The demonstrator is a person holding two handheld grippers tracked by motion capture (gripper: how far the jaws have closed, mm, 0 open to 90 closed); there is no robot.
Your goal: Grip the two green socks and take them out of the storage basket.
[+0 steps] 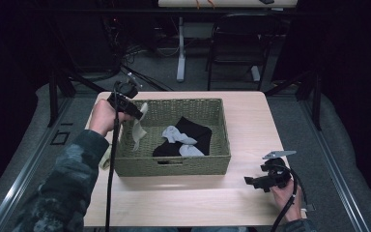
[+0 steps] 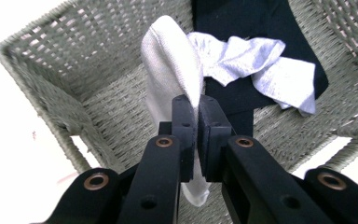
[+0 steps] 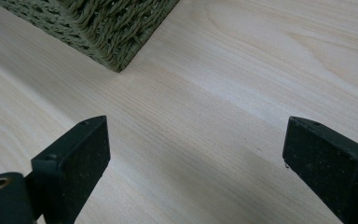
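The left gripper (image 2: pixel 196 105) pinches a white sock (image 2: pixel 170 56) over the basket's (image 1: pixel 193 162) left end. The left gripper view reveals dark cloth (image 2: pixel 242 23) beneath. The right gripper (image 3: pixel 196 154), jaws wide and empty, hovers near the table's (image 1: pixel 251 121) front right corner.

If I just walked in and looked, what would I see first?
Probably the white sock dangling from the left hand-held gripper, pinched shut on it over the left end of the green woven basket. Inside the basket lie dark clothes with pale socks on top. The right hand-held gripper waits open above the bare wooden table.
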